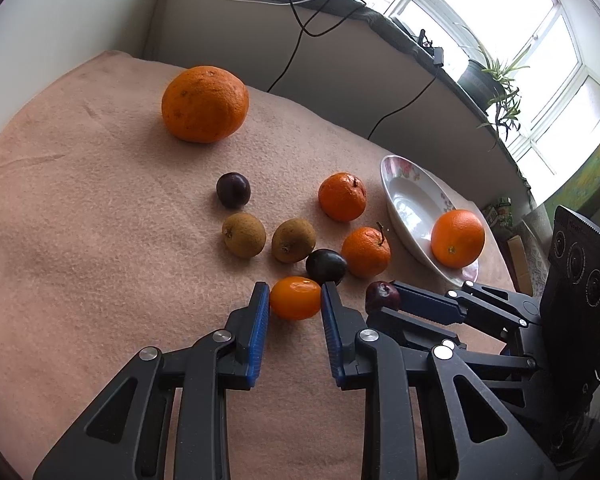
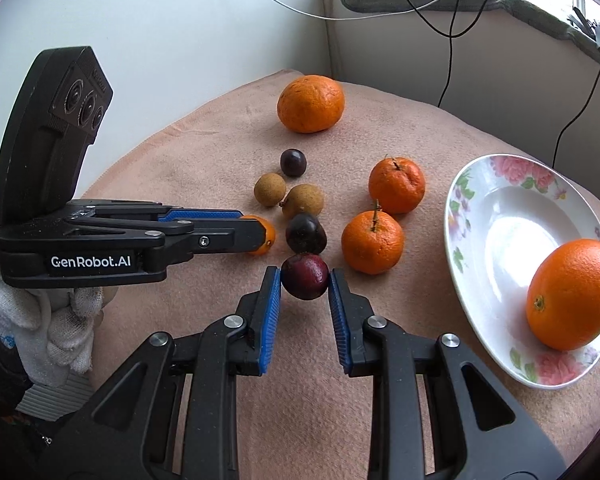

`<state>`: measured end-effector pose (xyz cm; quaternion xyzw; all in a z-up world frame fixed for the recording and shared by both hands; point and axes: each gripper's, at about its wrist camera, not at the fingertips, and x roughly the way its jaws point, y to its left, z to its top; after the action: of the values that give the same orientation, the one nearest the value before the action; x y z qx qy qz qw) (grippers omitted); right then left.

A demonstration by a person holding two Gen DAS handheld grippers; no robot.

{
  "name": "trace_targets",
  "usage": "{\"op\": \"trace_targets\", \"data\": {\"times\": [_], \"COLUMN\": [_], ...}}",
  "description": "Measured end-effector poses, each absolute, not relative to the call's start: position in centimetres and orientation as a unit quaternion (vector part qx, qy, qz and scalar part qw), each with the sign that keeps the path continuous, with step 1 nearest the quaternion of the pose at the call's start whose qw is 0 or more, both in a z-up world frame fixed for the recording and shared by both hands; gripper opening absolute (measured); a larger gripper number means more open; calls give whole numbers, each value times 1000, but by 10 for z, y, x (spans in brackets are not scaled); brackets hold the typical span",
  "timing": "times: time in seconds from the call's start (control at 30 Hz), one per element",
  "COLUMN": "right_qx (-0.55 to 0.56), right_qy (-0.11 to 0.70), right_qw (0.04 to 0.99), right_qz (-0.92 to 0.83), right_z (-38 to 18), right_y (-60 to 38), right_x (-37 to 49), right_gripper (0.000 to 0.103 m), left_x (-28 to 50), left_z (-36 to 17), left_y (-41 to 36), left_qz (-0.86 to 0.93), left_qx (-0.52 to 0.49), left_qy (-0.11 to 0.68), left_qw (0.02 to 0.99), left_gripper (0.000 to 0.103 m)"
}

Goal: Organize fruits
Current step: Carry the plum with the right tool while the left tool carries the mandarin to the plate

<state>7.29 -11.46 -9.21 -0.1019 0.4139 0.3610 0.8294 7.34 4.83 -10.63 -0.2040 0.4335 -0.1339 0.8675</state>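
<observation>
Now left tongs (image 1: 295, 298) pinching kumquat (image 1: 295, 298), right tongs (image 2: 304, 278) pinching plum (image 2: 304, 276)

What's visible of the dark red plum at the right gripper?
The small round dark red plum has matte, slightly mottled skin and looks whole. It sits between the blue ribbed pads of the right gripper, which is shut on it, just above or on the peach-coloured fleece cloth. A darker purple plum lies right behind it.
</observation>
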Motion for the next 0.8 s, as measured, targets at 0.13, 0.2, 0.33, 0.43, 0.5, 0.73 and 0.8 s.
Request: {"op": "trace_targets", "data": {"times": [0.13, 0.2, 0.33, 0.43, 0.5, 0.73, 0.8], "right_qx": [-83, -72, -65, -56, -54, -58, -57], "right_qy": [403, 399, 391, 390, 389, 392, 394], "right_qw": [844, 851, 866, 873, 877, 881, 881], "right_qz": [345, 334, 306, 287, 278, 259, 256], "right_z": [-81, -76, -69, -67, -65, -67, -68], "right_y": [-134, -146, -168, -181, -188, -196, -197], "right_x": [70, 70, 72, 74, 75, 80, 82], "right_gripper": [26, 26, 26, 26, 26, 26, 26], "left_x": [73, 75, 82, 90, 94, 108, 110], "left_z": [-100, -95, -88, -84, -82, -76, -74], "left_y": [50, 44, 30, 16, 7, -23, -32], "left_qz": [-141, -148, -166, -179, -187, -206, -205], "left_qx": [-220, -217, -212, -209, -204, -178, -162], "left_qy": [425, 420, 415, 412, 411, 407, 405], "left_qw": [867, 869, 869, 868, 869, 872, 876], "left_gripper": [25, 25, 25, 25, 25, 25, 25]}}
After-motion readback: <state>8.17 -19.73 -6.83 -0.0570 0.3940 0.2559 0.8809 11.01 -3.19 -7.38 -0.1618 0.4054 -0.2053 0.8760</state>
